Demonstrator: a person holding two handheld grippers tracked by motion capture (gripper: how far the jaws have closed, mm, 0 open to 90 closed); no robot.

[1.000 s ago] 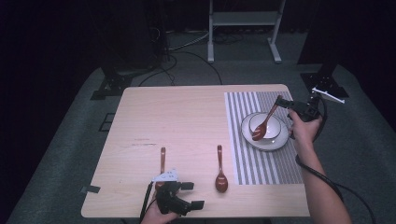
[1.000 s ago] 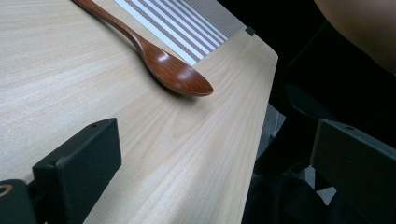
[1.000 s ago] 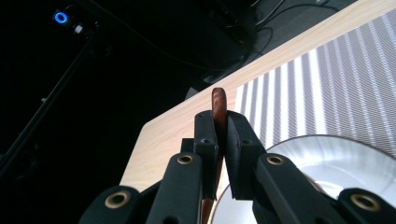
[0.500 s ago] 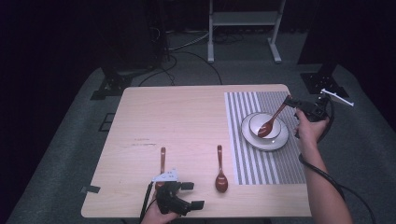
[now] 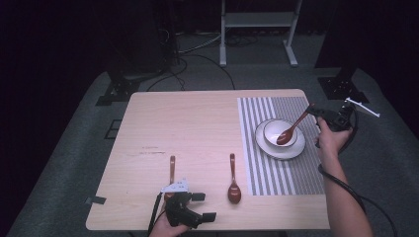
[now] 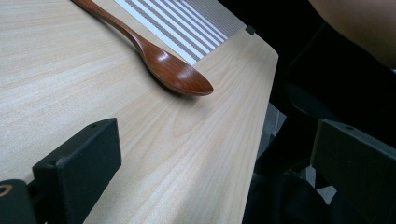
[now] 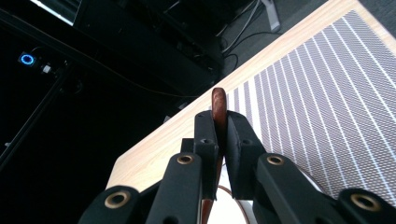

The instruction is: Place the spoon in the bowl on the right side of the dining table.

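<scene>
Spoon lower into bowl now, right tool clamped on handle (left tool spread, empty).

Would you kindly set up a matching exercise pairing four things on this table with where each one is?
Things:
1. held spoon
2. bowl
3. middle spoon
4. left spoon

Places:
A. on the plate
B. bare wood beside the striped mat
C. clamped in the right gripper, tip in the bowl
D. just ahead of the left gripper

Pairs: 1-C, 2-A, 3-B, 4-D
</scene>
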